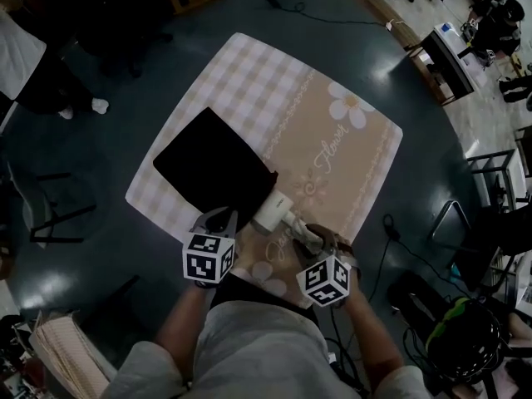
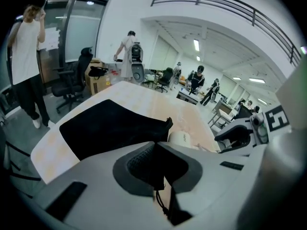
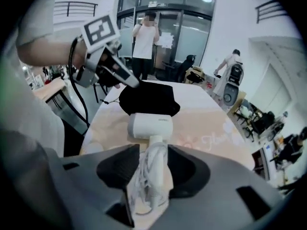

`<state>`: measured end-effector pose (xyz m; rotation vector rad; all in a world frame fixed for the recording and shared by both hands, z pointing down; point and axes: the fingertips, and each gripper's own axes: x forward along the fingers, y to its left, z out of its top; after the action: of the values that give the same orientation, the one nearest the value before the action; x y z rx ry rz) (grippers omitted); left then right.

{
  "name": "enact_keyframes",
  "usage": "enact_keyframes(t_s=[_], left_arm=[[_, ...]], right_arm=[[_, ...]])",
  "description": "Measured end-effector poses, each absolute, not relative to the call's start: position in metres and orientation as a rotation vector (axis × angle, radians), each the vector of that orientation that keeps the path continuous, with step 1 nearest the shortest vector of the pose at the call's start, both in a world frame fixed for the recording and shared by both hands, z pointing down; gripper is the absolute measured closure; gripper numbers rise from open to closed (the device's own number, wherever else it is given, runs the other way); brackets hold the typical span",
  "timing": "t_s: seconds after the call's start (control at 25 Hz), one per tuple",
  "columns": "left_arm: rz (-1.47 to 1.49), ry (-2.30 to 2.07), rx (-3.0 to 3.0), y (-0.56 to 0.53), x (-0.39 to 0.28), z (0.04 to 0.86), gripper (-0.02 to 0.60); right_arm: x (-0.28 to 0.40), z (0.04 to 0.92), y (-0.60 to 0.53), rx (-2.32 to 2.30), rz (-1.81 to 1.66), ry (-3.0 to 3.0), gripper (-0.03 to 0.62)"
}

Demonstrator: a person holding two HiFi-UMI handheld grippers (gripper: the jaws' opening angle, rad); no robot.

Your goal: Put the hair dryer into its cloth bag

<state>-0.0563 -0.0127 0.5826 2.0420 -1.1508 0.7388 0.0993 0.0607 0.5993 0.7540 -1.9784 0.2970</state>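
Left tool (image 2: 154,146) is pinched together on the near edge of the black cloth bag (image 1: 214,166), which lies left of centre on the table (image 1: 349,165). Right tool (image 3: 153,153) is clamped on the cord-wrapped handle of the white hair dryer (image 1: 273,213), whose barrel is just beside the bag's lower-right corner.

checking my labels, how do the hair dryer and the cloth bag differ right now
Colour: the hair dryer is white, the cloth bag is black.
Shape: the cloth bag lies flat and spreads wide on the mat; the hair dryer is compact and bulky.
Grip: the right hand-held gripper clamps the hair dryer by its cord-wrapped handle; the left hand-held gripper pinches the cloth bag's near edge.
Shared: each is held by one hand-held gripper, side by side.
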Motion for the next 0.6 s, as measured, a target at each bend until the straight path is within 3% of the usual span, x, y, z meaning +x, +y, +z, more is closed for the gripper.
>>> enact_keyframes(t_s=[0.08, 0.16, 0.6], left_arm=[[0.747, -1.145, 2.048, -0.011, -0.057, 0.583, 0.563], [0.751, -1.142, 2.047, -0.008, -0.058, 0.584, 0.563], [0.766, -1.116, 2.039, 0.002, -0.053, 0.59, 0.563]], right_arm=[[0.113, 0.594, 0.067, 0.698, 0.425, -2.04, 0.369], [0.121, 0.601, 0.077, 0.587, 0.499, -2.061, 0.281], [0.112, 0.679, 0.087, 0.43, 0.6, -1.909, 0.266]])
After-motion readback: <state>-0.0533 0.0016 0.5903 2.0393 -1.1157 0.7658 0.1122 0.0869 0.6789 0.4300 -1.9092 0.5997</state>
